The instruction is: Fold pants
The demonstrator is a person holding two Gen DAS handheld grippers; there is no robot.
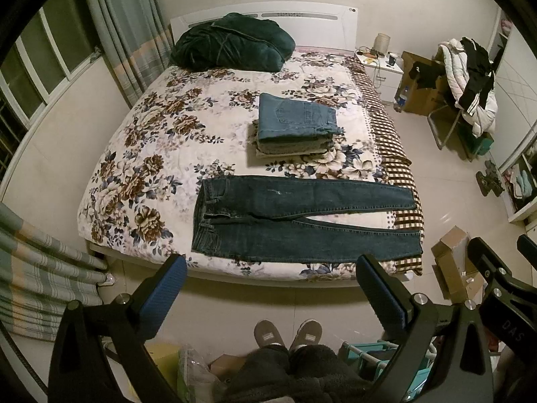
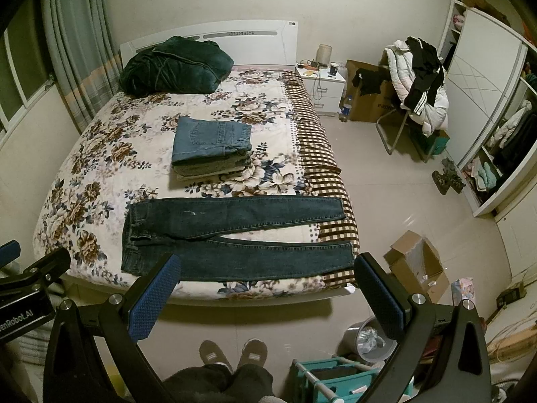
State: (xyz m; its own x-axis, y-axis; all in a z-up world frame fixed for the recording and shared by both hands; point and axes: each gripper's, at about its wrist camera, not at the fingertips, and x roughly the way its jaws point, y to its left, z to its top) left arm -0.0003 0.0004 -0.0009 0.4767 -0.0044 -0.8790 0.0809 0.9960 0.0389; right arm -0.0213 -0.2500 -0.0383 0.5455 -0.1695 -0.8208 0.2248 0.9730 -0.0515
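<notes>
Dark blue jeans (image 1: 302,221) lie spread flat across the near end of the bed (image 1: 141,141), waistband to the left, both legs pointing right and slightly apart. They also show in the right wrist view (image 2: 235,235). A stack of folded pants (image 1: 295,126), with light blue jeans on top, sits behind them; it also shows in the right wrist view (image 2: 209,149). My left gripper (image 1: 272,268) is open and empty, held above the floor in front of the bed's near edge. My right gripper (image 2: 268,268) is open and empty too, beside it.
A dark green blanket (image 1: 231,42) is bundled at the headboard. An open cardboard box (image 2: 416,262) lies on the floor right of the bed. A chair piled with clothes (image 2: 419,80) and a nightstand (image 2: 320,84) stand at the back right. The person's slippers (image 2: 233,352) are below.
</notes>
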